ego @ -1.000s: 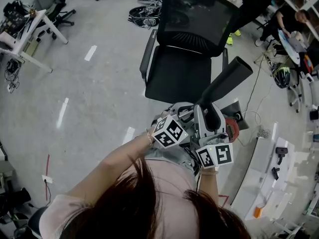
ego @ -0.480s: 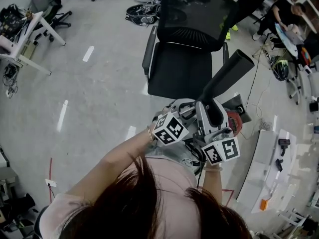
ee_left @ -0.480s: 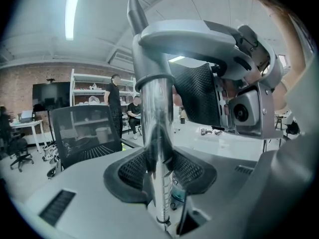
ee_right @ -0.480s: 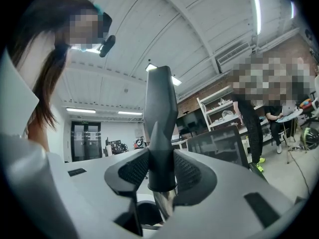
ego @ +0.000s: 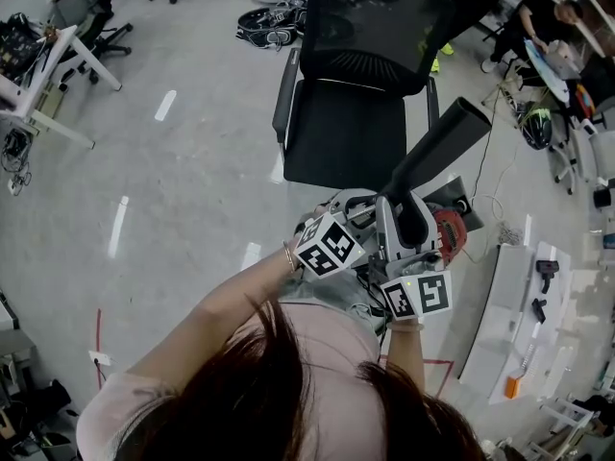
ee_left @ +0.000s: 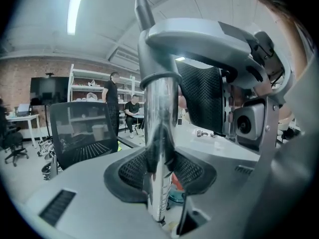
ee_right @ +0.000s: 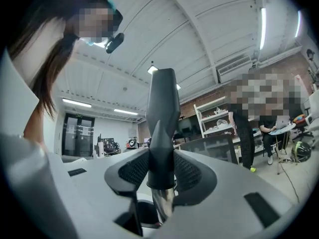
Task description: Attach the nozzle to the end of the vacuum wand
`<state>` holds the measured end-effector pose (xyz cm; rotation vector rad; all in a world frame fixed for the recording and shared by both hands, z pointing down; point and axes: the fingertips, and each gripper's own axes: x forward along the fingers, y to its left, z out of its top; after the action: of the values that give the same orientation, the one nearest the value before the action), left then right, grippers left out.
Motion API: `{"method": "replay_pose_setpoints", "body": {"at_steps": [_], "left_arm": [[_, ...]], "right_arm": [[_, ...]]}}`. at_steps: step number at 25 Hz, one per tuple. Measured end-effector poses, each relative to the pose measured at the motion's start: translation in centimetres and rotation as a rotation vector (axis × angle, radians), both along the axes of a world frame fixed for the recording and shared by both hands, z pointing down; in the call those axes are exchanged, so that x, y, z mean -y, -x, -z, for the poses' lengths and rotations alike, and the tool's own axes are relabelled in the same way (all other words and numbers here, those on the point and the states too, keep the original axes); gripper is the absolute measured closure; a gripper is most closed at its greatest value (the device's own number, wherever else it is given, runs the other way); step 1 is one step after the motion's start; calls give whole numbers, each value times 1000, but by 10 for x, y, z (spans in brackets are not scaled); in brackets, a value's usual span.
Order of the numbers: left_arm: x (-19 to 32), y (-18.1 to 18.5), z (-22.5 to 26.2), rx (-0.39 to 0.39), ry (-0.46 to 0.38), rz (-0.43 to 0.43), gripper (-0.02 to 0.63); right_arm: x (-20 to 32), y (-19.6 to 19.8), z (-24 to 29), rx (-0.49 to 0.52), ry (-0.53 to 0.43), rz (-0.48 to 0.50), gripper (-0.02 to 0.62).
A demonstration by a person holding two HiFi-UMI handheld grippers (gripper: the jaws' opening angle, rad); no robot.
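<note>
Chair and floor fill most of the head view: a black mesh office chair [ego: 351,133] stands in the upper centre, just beyond both grippers, on grey concrete floor [ego: 192,181]. A white bench [ego: 500,325] at lower right carries small black tools [ego: 545,275], and a white desk [ego: 38,75] stands at upper left. The left gripper [ee_left: 160,171] is clamped tight on the shiny silver metal wand tube [ee_left: 158,133]. The right gripper [ee_right: 160,171] is closed round the dark grey tapered plastic nozzle [ee_right: 162,113]. The nozzle's collar sits over the tube's end, and it slants toward the upper right, overlapping the chair's edge.
</note>
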<state>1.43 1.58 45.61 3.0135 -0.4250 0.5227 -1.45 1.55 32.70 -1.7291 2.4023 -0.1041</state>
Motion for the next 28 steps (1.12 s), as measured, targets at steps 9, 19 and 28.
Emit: {"method": "replay_pose_setpoints", "body": {"at_steps": [9, 19, 28], "left_arm": [[-10, 7, 3, -3, -54, -21, 451], [-7, 17, 6, -13, -53, -16, 451], [-6, 18, 5, -21, -50, -25, 451]], "right_arm": [[-8, 8, 3, -4, 45, 50, 430], [-2, 22, 1, 1, 107, 123, 430], [1, 25, -5, 3, 152, 182, 428]]}}
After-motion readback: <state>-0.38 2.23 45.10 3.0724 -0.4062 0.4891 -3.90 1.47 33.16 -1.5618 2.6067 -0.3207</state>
